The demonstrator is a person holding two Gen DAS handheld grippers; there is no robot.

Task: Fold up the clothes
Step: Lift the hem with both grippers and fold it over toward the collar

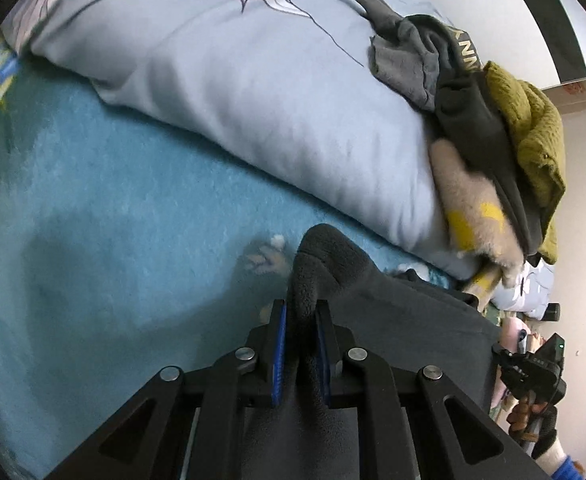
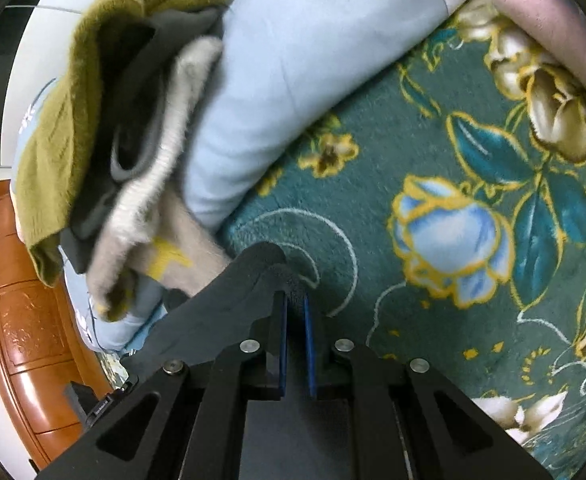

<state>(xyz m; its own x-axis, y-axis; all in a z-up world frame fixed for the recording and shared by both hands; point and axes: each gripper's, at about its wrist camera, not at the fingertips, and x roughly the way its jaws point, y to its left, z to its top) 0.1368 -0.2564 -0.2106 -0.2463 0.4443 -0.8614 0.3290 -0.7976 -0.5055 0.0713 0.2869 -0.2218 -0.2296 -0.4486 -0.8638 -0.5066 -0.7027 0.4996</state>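
Over teal floral bed blanket (image 2: 433,152): dark grey fleece garment (image 1: 393,304) pinched shut in left hand-held gripper (image 1: 301,312) and right hand-held gripper (image 2: 295,300), apparently mid-fold; next, matching edges evenly.

Open blanket (image 1: 93,208) lies ahead and left of the left tongs (image 1: 299,316). A duvet (image 1: 253,100) walls off the far side, its clothes pile (image 1: 505,152) crowding the right. A pillow (image 2: 553,20) blocks the right tongs' (image 2: 295,300) far corner.
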